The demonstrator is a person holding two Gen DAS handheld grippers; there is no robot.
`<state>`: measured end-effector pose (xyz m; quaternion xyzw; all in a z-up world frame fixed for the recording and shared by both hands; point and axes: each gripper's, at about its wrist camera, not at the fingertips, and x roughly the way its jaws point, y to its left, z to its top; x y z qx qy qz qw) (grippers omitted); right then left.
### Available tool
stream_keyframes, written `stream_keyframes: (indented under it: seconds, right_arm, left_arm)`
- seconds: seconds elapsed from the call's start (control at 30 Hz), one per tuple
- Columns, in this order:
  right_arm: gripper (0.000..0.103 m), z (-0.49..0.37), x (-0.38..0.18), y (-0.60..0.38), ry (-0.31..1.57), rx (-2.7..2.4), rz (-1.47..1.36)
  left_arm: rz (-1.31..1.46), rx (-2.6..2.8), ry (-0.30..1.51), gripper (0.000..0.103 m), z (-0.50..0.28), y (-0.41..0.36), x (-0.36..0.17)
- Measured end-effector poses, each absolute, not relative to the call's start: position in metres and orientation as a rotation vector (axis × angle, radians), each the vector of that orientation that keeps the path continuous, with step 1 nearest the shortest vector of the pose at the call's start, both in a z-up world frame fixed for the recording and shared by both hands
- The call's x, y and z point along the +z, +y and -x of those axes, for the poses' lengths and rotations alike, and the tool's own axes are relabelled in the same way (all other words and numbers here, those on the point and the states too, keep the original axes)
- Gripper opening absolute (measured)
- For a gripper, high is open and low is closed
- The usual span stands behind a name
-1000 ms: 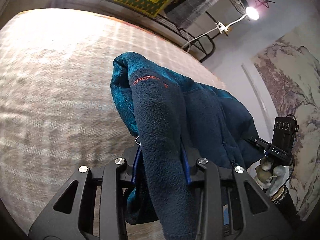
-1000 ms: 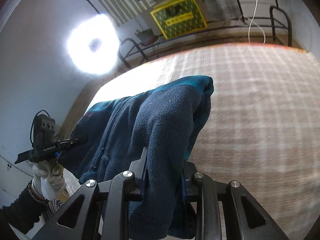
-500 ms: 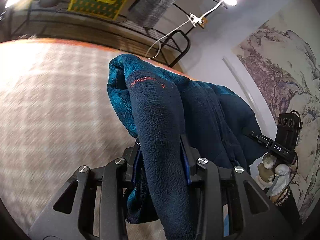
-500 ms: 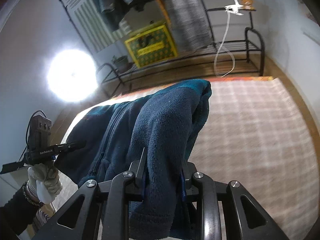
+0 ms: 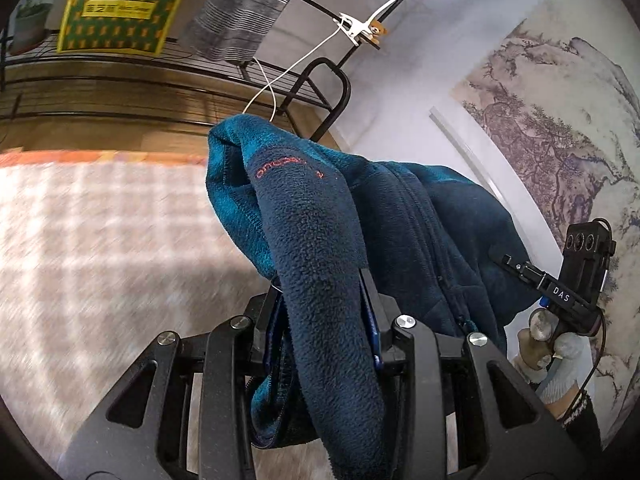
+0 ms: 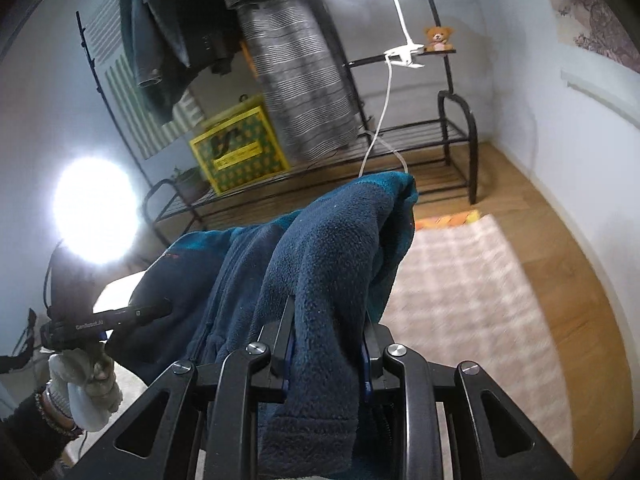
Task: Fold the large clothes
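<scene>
Fleece jacket is clamped by both grippers, one bunched fold in each, and is held stretched between them above the checked rug.

Left gripper: fingers narrowed on a thick roll of fleece near the red logo; cloth is draped over and hangs down past the linkage. Right gripper: same picture, jaws pinched on a fold, zip side trailing off toward the other hand. Each gloved hand is seen from the opposite camera, at the jacket's far edge.

Changed over the last second: grip widths are not altered, and the cloth sits the same in both jaws. The background is what has shifted — the rug filled most of both views before; now the clothes rack, yellow box and wood floor are seen. Rug is motion-blurred. So the jacket is judged to be carried across the room and tipped up slightly, not yet laid down.

Meaning for the task: no fold is made yet; jacket is still airborne and bunched. It probably needs to be spread flat first.
</scene>
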<state>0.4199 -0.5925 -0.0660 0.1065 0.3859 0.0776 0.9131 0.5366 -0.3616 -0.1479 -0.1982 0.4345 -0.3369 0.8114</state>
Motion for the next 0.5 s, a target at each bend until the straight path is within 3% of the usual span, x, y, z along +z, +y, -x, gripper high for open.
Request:
stream_keyframes:
  seconds: [0.5]
  right_arm:
    - [0.023, -0.489, -0.127, -0.633, 0.861, 0.033, -0.097]
  left_arm:
    - [0.236, -0.623, 0.945, 0.033, -0.580, -0.434, -0.190]
